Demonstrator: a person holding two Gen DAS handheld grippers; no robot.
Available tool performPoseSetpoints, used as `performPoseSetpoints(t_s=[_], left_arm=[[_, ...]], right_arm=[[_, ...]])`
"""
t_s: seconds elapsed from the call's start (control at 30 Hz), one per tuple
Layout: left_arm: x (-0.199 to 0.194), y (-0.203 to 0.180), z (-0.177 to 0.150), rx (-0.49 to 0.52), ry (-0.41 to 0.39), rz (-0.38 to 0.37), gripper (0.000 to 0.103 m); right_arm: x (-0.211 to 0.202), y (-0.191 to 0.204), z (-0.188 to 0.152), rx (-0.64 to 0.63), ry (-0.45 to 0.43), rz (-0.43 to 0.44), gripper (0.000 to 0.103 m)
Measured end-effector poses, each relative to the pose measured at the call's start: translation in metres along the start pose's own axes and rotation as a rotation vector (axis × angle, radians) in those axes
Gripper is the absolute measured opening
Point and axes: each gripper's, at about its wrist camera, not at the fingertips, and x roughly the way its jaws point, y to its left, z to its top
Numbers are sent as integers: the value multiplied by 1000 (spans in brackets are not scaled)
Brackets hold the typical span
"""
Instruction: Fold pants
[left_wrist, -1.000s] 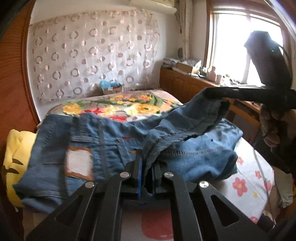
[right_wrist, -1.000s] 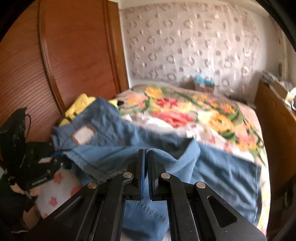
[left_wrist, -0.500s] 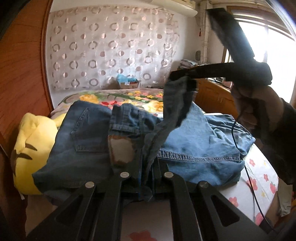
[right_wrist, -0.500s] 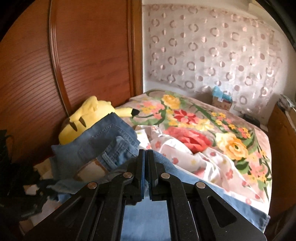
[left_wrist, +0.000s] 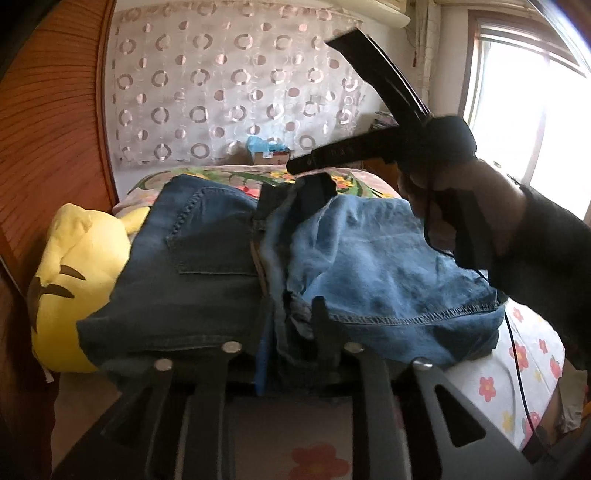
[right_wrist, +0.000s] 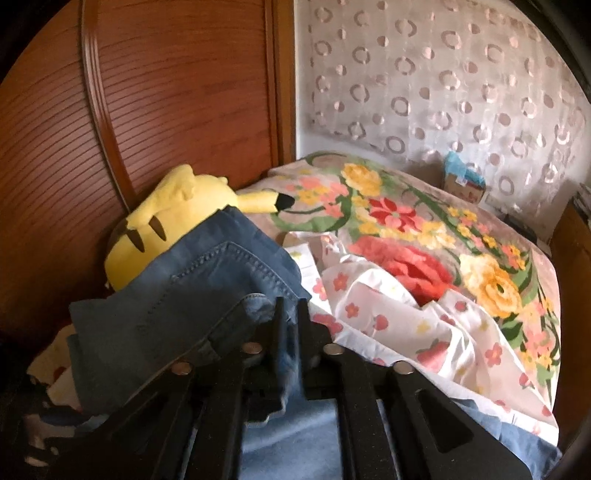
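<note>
On the flowered bed (right_wrist: 424, 236), against the wooden wardrobe side, the pants (left_wrist: 369, 258) lie doubled over themselves, their far edge resting on a yellow plush toy (left_wrist: 70, 273). The step in hand looks like the release after a fold: the left gripper (left_wrist: 291, 332) has just been opening, its jaws now apart with denim loose between them, not pinched. The right gripper (right_wrist: 290, 325) has likewise just been opening, and a hem of denim sits slack in its gap. In the left wrist view a hand (left_wrist: 454, 206) carries that right gripper above the pile. Next, both grippers would need to back clear without dragging cloth, then find a fresh edge for another fold.
</note>
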Motion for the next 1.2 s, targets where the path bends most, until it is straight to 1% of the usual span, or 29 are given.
performPoseSetpoints(t_s=[0.03, 0.07, 0.17, 0.27, 0.43, 0.6, 0.83, 0.9, 1.1, 1.2], left_arm=[[-1, 0, 1, 0, -4, 1, 23], [-2, 0, 0, 1, -7, 1, 25], [-1, -5, 1, 9, -10, -3, 25], [-2, -12, 0, 15, -16, -7, 25], [-9, -24, 0, 34, -38, -10, 25], [-14, -33, 4, 43, -53, 11, 26], [4, -33, -1, 40, -6, 33, 26], [12, -31, -5, 35, 18, 52, 26], [26, -29, -11, 34, 53, 76, 26], [31, -30, -11, 40, 67, 104, 26]], right_arm=[[-1, -1, -2, 6, -1, -6, 44], [-4, -4, -4, 19, -9, -5, 48], [-15, -10, -9, 34, -23, -1, 48], [-36, -19, -15, 40, -42, -6, 48], [-88, -38, -37, 62, -81, -25, 48], [-141, -58, -61, 91, -124, -68, 48], [-205, -77, -85, 138, -193, -125, 48], [-220, -79, -92, 147, -203, -138, 48], [-260, -86, -117, 173, -216, -179, 48], [-274, -88, -127, 185, -223, -203, 48]])
